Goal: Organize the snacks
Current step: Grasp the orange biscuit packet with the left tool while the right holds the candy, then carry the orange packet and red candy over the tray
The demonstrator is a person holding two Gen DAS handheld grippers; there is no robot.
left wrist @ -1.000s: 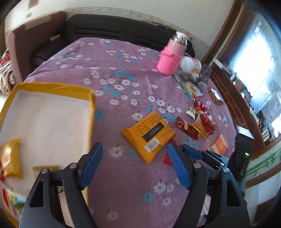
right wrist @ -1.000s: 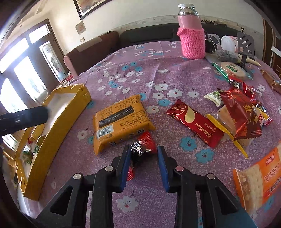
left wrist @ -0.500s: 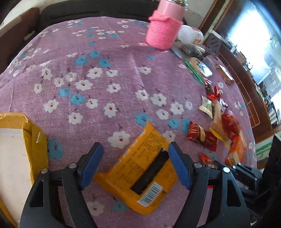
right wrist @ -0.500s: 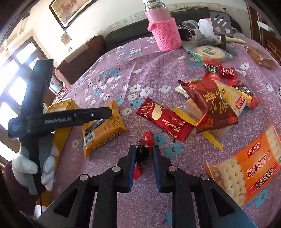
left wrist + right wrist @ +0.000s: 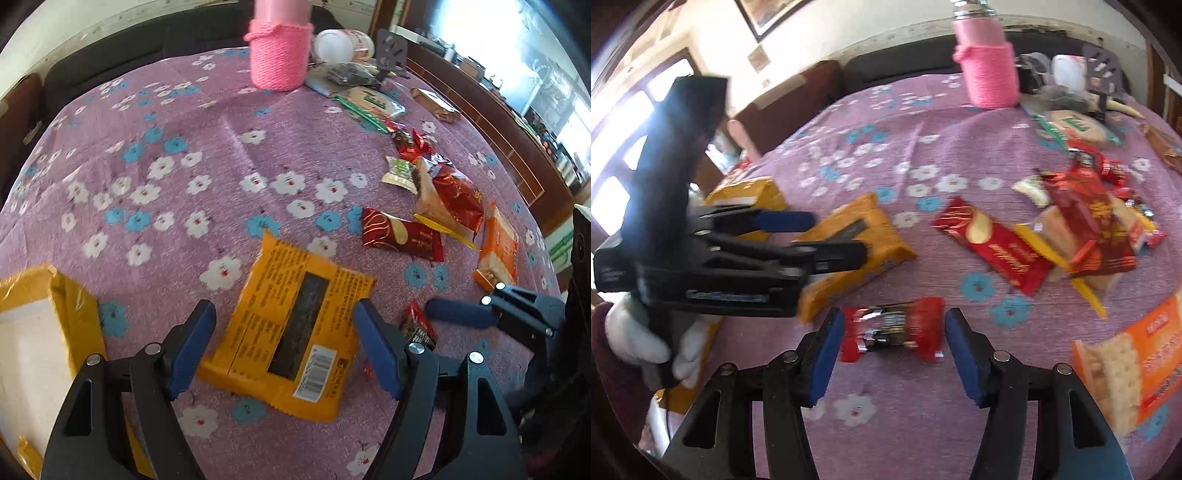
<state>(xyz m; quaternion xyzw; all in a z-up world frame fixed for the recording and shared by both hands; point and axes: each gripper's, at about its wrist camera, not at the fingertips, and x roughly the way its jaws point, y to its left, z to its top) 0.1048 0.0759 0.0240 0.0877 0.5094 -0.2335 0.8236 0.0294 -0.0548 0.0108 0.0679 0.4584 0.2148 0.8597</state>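
**Right jaws spring apart off the red candy; left gripper now straddles the yellow pack**

A second ago the right gripper (image 5: 892, 354) was pinched on the small red candy (image 5: 892, 330); its jaws have just been opening, and the candy now lies flat on the cloth between the blue pads with a gap on each side, touched by neither. The left gripper (image 5: 284, 345), which earlier looked over the yellow box, has come across and down to the yellow snack pack (image 5: 291, 332). Its fingers stand wide apart, one on each side of the pack's lower half, and they do not press it; the pack lies flat, barcode end toward the camera.

In the right wrist view the left gripper reaches in from the left over the same yellow pack, held by a white-gloved hand (image 5: 646, 343). In the left wrist view the right gripper's blue pad and black frame sit at the right edge, beside the red candy.

Further out, on the purple flowered tablecloth (image 5: 207, 122), lie a long red wafer pack (image 5: 400, 238), a heap of red and clear wrappers (image 5: 447, 195) and an orange cracker pack (image 5: 498, 247), all to the right of the yellow pack. The yellow box (image 5: 70, 306) with its white floor stands at the left edge, near the left gripper. At the far side of the table stands a bottle in a pink knitted sleeve (image 5: 279, 55), with a white jar (image 5: 340, 44) beside it.
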